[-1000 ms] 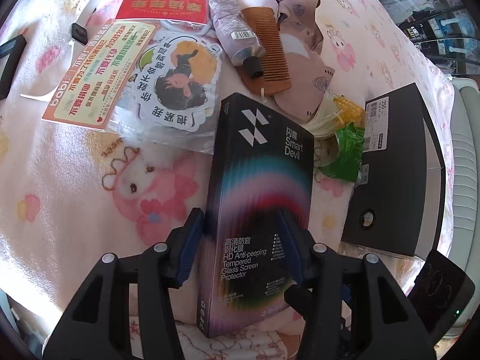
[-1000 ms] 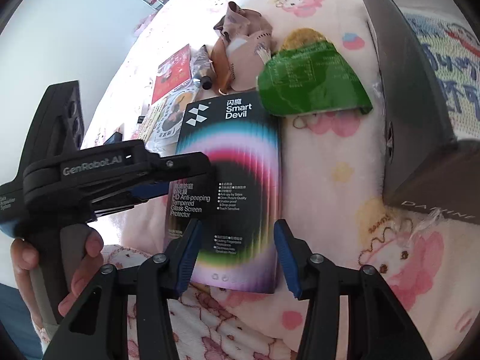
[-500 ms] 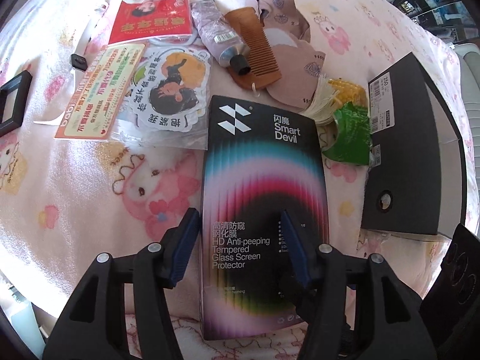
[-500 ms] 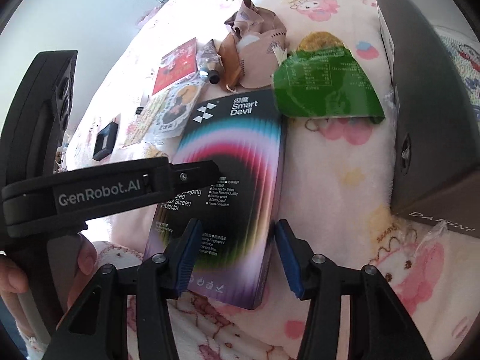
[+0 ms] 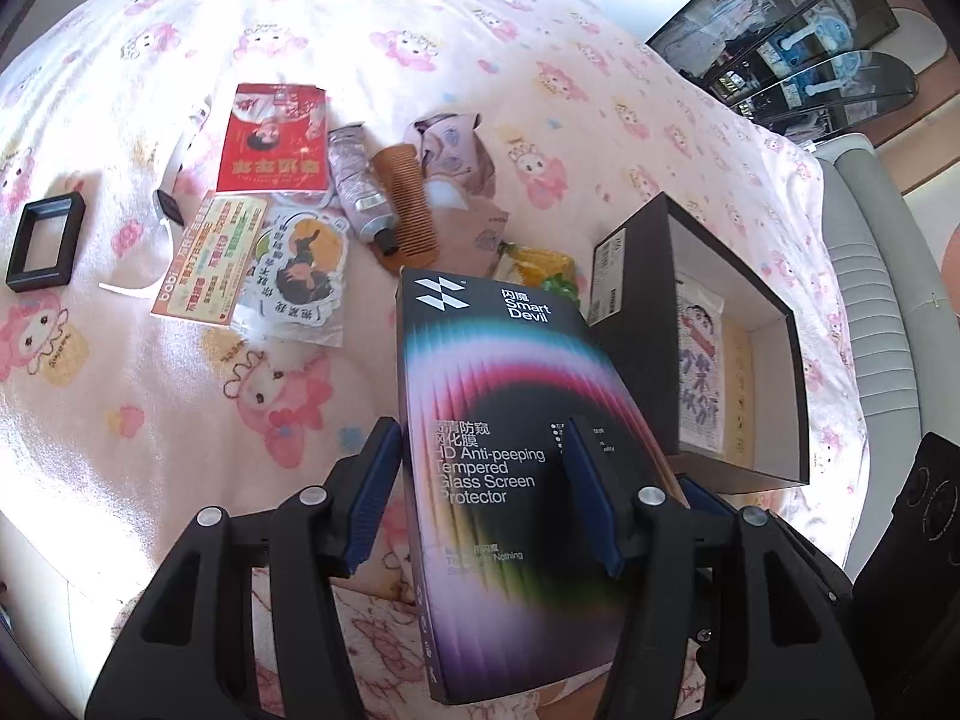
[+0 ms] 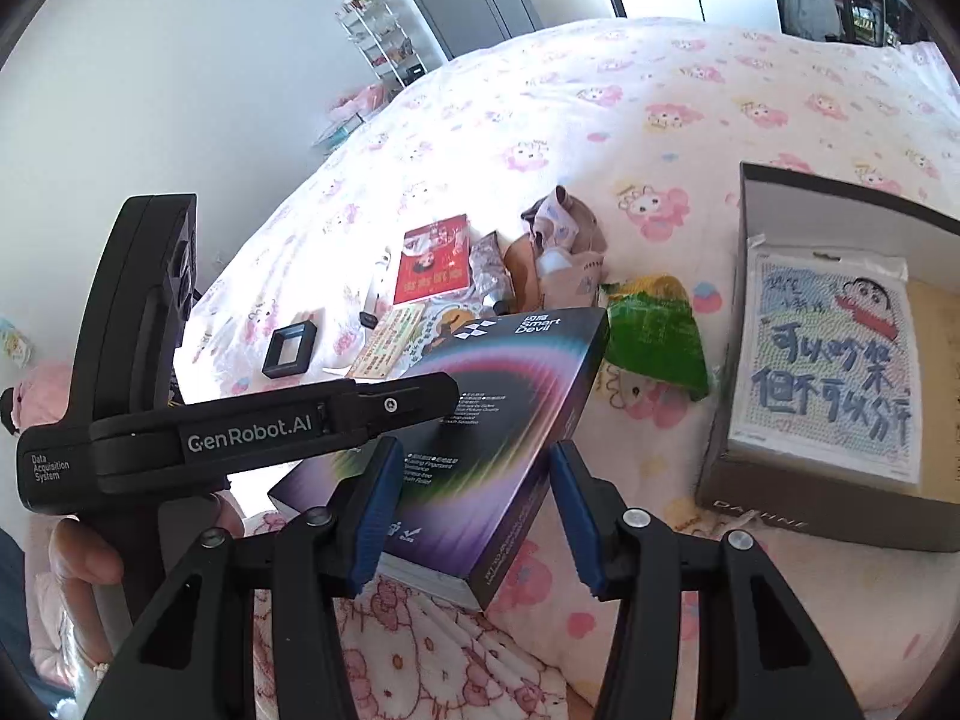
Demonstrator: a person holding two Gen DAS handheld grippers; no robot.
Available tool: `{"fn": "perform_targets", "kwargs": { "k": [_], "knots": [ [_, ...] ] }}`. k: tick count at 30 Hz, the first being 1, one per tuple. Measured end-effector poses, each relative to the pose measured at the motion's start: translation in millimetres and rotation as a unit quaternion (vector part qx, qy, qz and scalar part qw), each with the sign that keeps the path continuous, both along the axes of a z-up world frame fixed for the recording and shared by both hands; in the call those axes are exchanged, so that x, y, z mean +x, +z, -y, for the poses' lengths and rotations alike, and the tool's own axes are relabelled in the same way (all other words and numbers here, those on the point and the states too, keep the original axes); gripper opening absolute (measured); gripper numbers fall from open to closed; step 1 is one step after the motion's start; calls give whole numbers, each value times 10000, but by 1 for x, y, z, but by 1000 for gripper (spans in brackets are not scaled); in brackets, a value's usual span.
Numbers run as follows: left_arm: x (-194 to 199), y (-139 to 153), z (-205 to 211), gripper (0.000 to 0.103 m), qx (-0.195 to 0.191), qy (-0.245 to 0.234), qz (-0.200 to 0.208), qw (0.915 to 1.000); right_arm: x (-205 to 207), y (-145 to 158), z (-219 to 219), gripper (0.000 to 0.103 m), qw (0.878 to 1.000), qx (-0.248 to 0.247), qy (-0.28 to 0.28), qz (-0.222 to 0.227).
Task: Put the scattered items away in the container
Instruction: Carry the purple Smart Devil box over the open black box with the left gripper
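The black rainbow-printed screen protector box hangs tilted above the pink bed, carried between both grippers. My left gripper has its left pad against the box's left long side and its right finger over the printed face; its jaws are opening. My right gripper straddles the near right corner, its right pad on the box's right side. The black open container stands to the right, with a cartoon picture lying inside.
Scattered on the bed beyond the box: a green packet, brown comb, tube, red packet, round sticker, printed card, cloth pouch and small black frame. A hand holds the left gripper.
Both grippers have risen with the box, which has come off the bed and tilted. The views have pulled back, so the container's inside shows.
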State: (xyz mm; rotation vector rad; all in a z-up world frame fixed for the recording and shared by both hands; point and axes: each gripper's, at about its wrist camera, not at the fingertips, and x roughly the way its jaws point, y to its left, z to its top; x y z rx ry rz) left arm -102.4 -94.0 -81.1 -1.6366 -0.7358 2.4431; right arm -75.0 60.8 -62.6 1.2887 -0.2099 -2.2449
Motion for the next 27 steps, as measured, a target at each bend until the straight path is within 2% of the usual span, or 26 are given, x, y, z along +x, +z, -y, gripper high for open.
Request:
{"fn": "perform_targets", "kwargs": {
  "k": [7, 13, 18, 24, 27],
  "knots": [
    [-19, 34, -46, 57, 120, -387, -311, 9987, 2, 38, -47, 47, 9989, -87, -304, -360],
    [-52, 40, -107, 57, 113, -869, -328, 9956, -10, 47, -100, 47, 9973, 35, -584, -441],
    [-80, 27, -165, 57, 311, -1248, -193, 9915, -23, 42, -152, 47, 9954, 256, -802, -451],
    [-107, -7, -225, 57, 393, -1275, 14, 9911, -51, 15, -204, 47, 9935, 599, -868, -425],
    [-117, -31, -247, 56, 331, -1362, 290, 9897, -62, -11, -234, 47, 9936, 217, -1105, -93]
  ]
}}
